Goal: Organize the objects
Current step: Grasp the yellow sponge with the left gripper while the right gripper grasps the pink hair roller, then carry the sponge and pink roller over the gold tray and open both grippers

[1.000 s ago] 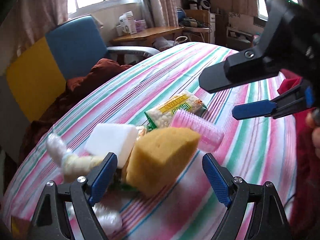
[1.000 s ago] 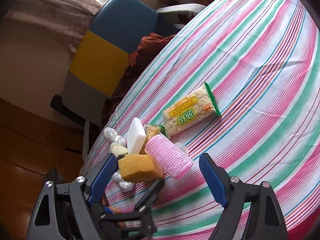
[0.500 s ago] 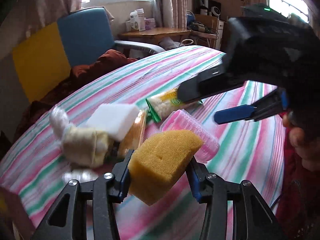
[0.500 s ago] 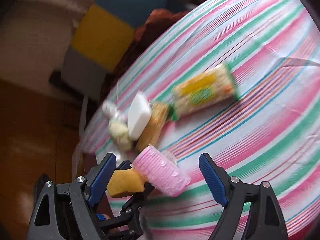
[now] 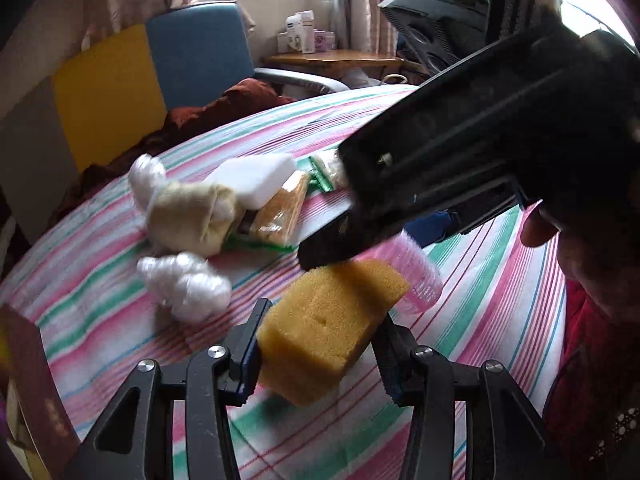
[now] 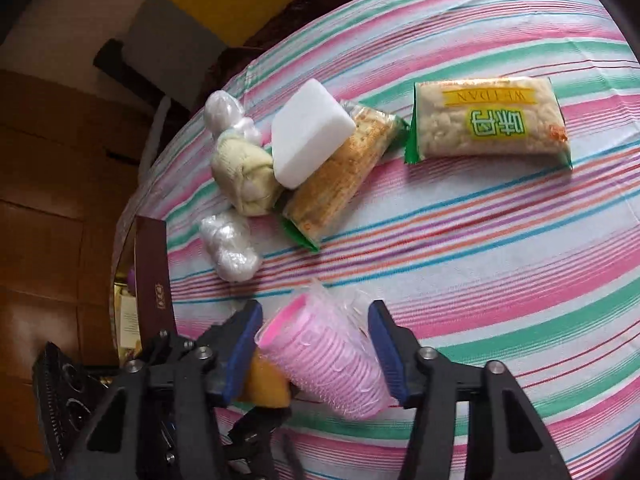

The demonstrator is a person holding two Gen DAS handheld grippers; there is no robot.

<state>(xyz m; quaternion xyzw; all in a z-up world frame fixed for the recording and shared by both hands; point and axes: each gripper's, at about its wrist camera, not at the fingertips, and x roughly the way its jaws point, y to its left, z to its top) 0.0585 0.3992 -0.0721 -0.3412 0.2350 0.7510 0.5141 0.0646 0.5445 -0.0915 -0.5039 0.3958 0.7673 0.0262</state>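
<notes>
Left gripper [image 5: 320,354] clamps the soft, light sponge [image 5: 326,328] across its flanks; right gripper [image 6: 314,354] pinches the flimsy, crushable pink cup stack [image 6: 324,354] mid-wall, beside it.

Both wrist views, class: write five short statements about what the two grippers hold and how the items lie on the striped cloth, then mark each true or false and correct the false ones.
1. The left gripper is shut on the yellow sponge. True.
2. The right gripper holds the white block. False: it is shut on the pink roller.
3. The white block rests partly on the orange snack packet. True.
4. The WEIDAN packet lies under the white block. False: it lies apart, alone on the striped cloth.
5. The yellow sponge lies flat on the cloth. False: it is between the left gripper's fingers.
</notes>
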